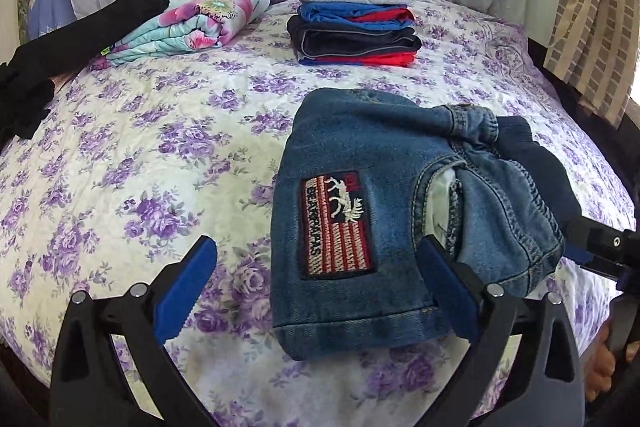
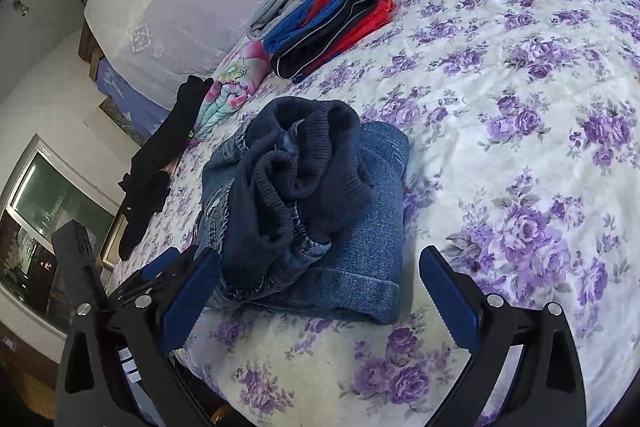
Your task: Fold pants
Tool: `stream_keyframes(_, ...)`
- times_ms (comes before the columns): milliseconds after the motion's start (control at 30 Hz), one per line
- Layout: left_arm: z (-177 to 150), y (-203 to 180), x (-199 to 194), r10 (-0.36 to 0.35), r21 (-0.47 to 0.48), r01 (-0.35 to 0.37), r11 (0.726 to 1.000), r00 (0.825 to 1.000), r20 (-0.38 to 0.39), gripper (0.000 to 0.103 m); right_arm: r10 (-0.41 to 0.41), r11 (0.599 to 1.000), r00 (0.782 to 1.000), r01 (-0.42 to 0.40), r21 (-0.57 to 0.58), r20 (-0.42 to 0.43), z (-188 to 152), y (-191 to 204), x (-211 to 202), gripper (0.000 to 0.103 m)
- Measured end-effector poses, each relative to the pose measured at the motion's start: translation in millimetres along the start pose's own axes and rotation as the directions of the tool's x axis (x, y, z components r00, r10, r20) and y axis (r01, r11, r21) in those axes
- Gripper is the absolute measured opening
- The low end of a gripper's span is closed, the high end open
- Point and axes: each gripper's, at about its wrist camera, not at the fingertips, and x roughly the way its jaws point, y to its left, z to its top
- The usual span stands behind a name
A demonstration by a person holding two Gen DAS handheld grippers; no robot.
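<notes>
You are holding both tools just short of the denim pants point(image 1: 360, 219), which are lying folded into a thick packet on the floral bedspread point(image 1: 140, 155), near its front edge. The left gripper point(image 1: 320, 291) is standing wide apart with nothing pinched; its right finger is hanging over the packet's near corner. The right gripper point(image 2: 320, 291) is also gaping, empty, just in front of the bundle. The fold looks nearly done. The ribbed dark waistband point(image 2: 304, 163) is bunching loosely on top, so the next move is probably calling for tucking or flattening it, then carrying the packet to the stack of folded clothes point(image 1: 354, 27) near the pillows. Denim is looking stiff and heavy-stitched, with an embroidered patch point(image 1: 338, 227); the bedspread soft, quilted.
</notes>
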Motion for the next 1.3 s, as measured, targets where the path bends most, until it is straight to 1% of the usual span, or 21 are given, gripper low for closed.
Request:
stream_keyframes(267,-0.1,0.8,-0.4,-0.002,0.005,0.001,1.000,1.000,0.005,0.098,0.034,0.999,0.999,-0.033,0.040,-0.027,0.4,-2.5,9.9,0.099)
stream_keyframes(367,-0.8,3.5,-2.2,-0.021,-0.010,0.021,1.000,1.000,0.000,0.098,0.031,0.999,0.999,-0.030,0.035,-0.032,0.2,0.1,10.6,0.099)
stream_keyframes(433,-3.0,7.3,-5.3,-0.045,-0.009,0.045,0.999,0.999,-0.004,0.098,0.024,1.000,0.999,-0.023,0.021,-0.037,0.1,1.6,9.9,0.099)
stream_keyframes(500,-7.0,11.9,-8.5,-0.052,-0.005,0.052,0.999,0.999,-0.003,0.098,0.020,1.000,0.999,-0.020,0.014,-0.034,0.3,0.8,7.4,0.099)
stream_keyframes(567,-12.7,20.1,-12.6,-0.068,-0.020,0.068,0.997,0.998,-0.001,0.098,-0.002,1.000,1.000,0.002,0.004,-0.011,-1.2,0.2,-0.3,0.099)
stream_keyframes(633,-17.7,25.1,-15.3,-0.087,-0.045,0.086,0.995,0.996,-0.002,0.098,-0.025,1.000,0.999,0.025,0.000,0.043,-3.2,0.8,-12.7,0.099)
stream_keyframes(700,-22.9,25.7,-16.1,-0.109,-0.054,0.108,0.993,0.994,-0.013,0.098,-0.022,0.999,0.997,0.025,-0.034,0.079,-4.3,8.0,-23.2,0.099)
stream_keyframes(767,-28.3,21.8,-16.5,-0.123,-0.041,0.123,0.992,0.992,-0.019,0.098,-0.062,0.994,0.994,0.070,-0.080,0.093,-5.3,17.9,-26.3,0.099)
stream_keyframes(800,-31.0,18.5,-16.9,-0.116,-0.024,0.116,0.993,0.993,-0.014,0.098,-0.096,0.988,0.988,0.109,-0.111,0.117,-7.9,24.4,-29.4,0.099)
stream_keyframes(833,-32.4,16.0,-18.2,-0.103,-0.009,0.103,0.995,0.995,-0.002,0.098,-0.123,0.978,0.979,0.147,-0.147,0.160,-11.9,31.8,-34.9,0.099)
stream_keyframes(900,-34.0,12.0,-20.0,-0.084,0.023,0.083,0.996,0.996,0.012,0.098,-0.138,0.959,0.967,0.185,-0.216,0.215,-19.6,43.4,-43.3,0.099)
stream_keyframes(933,-34.4,11.1,-20.9,-0.080,0.034,0.079,0.996,0.997,0.014,0.098,-0.128,0.949,0.965,0.186,-0.253,0.228,-25.8,49.8,-47.0,0.099)
stream_keyframes(967,-34.9,11.2,-22.4,-0.082,0.038,0.081,0.996,0.997,0.016,0.098,-0.107,0.946,0.968,0.169,-0.277,0.228,-31.0,53.9,-49.2,0.099)
stream_keyframes(1033,-37.3,11.7,-28.7,-0.110,0.041,0.109,0.993,0.994,0.028,0.098,-0.061,0.940,0.977,0.125,-0.319,0.204,-40.3,60.9,-49.2,0.099)
stream_keyframes(1067,-38.1,11.5,-31.5,-0.123,0.041,0.121,0.992,0.992,0.033,0.098,-0.060,0.934,0.978,0.126,-0.335,0.200,-41.2,64.2,-48.9,0.099)
stream_keyframes(1133,-41.0,3.2,-47.6,-0.191,0.071,0.185,0.980,0.978,0.079,0.098,-0.054,0.923,0.976,0.130,-0.362,0.213,-36.9,70.9,-50.4,0.099)
stream_keyframes(1167,-41.1,-1.7,-53.8,-0.208,0.093,0.200,0.975,0.973,0.098,0.098,-0.023,0.924,0.978,0.101,-0.369,0.210,-30.3,73.7,-53.1,0.099)
stream_keyframes(1200,-39.4,-10.4,-63.6,-0.233,0.137,0.216,0.967,0.963,0.132,0.098,0.026,0.930,0.981,0.047,-0.363,0.193,-20.6,76.1,-55.0,0.099)
stream_keyframes(1233,-34.8,-20.9,-71.0,-0.257,0.176,0.229,0.957,0.953,0.159,0.098,0.103,0.941,0.983,-0.046,-0.337,0.154,-4.1,78.1,-56.5,0.099)
stream_keyframes(1267,-30.7,-30.1,-73.4,-0.283,0.205,0.248,0.947,0.945,0.161,0.098,0.167,0.946,0.978,-0.124,-0.301,0.123,11.6,77.6,-56.5,0.099)
stream_keyframes(1300,-25.8,-38.8,-72.5,-0.313,0.232,0.274,0.933,0.938,0.152,0.098,0.230,0.945,0.969,-0.199,-0.261,0.094,28.5,76.2,-52.9,0.099)
